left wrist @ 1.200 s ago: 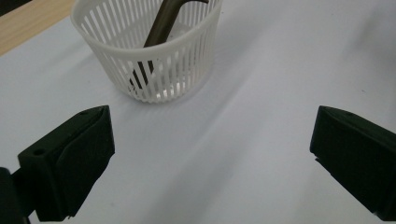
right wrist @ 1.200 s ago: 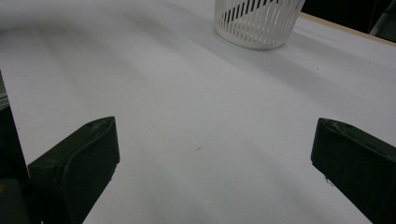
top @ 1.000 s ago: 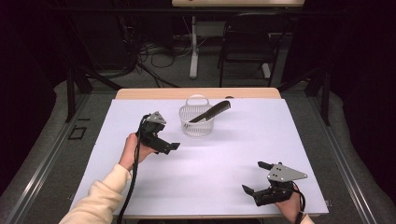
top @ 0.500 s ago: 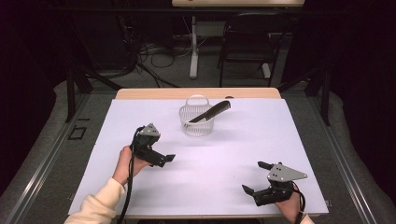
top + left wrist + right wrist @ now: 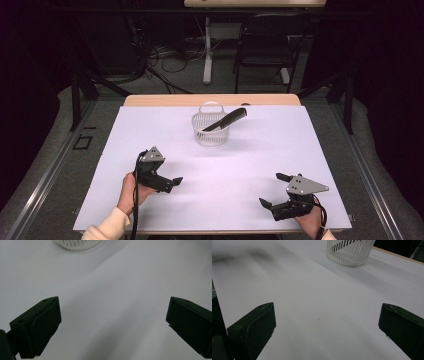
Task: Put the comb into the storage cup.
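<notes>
Both my tongs gape empty: left tongs (image 5: 167,182) low at near left, right tongs (image 5: 275,190) near right. Comb (image 5: 225,120) leans in the far basket (image 5: 211,136), mid-table (image 5: 260,150).

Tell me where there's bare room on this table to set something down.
Nearly everywhere: the white table top is bare between the left gripper and right gripper, and along both sides of the basket. Only the far middle is taken, by that basket holding a black comb.
</notes>
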